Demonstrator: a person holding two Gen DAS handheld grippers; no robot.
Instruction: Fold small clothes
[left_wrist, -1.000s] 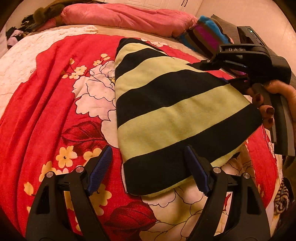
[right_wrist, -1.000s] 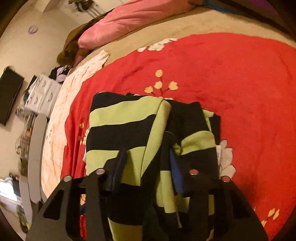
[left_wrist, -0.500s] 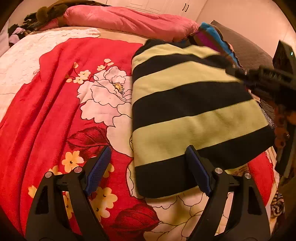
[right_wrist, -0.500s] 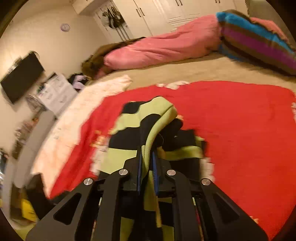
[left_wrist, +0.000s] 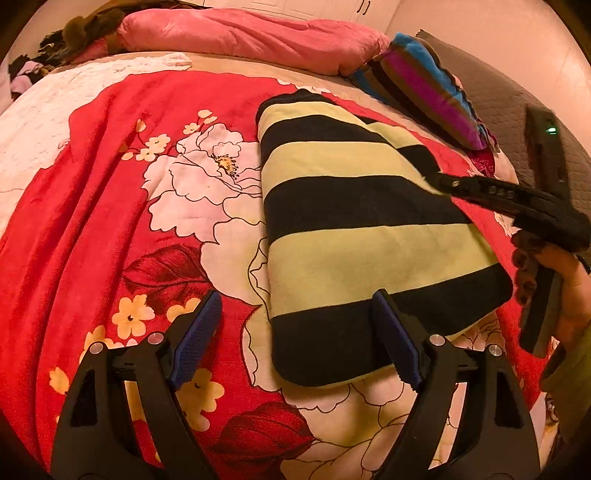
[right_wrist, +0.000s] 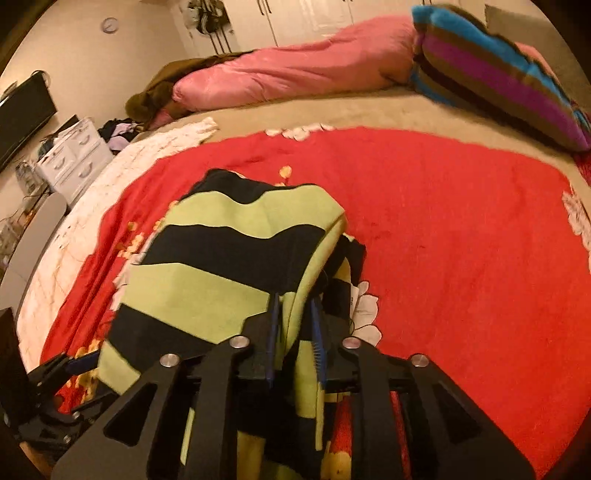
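Note:
A small garment with black and yellow-green stripes (left_wrist: 354, 229) lies folded on the red flowered blanket (left_wrist: 110, 221). My left gripper (left_wrist: 295, 332) is open and empty, its fingers on either side of the garment's near left edge. My right gripper (right_wrist: 295, 325) is shut on the garment's right edge (right_wrist: 291, 317) and holds that fold over the rest of the cloth (right_wrist: 221, 266). In the left wrist view the right gripper (left_wrist: 439, 179) reaches in from the right onto the garment.
A pink quilt (left_wrist: 240, 33) lies along the far side of the bed. A striped multicolour pillow (left_wrist: 424, 81) sits at the far right. White drawers (right_wrist: 74, 155) and a dark screen (right_wrist: 22, 118) stand beyond the bed's left side.
My right gripper has shut on the garment's edge, lifted it and carried it across, then lowered. The left gripper has stayed open near the garment's near edge.

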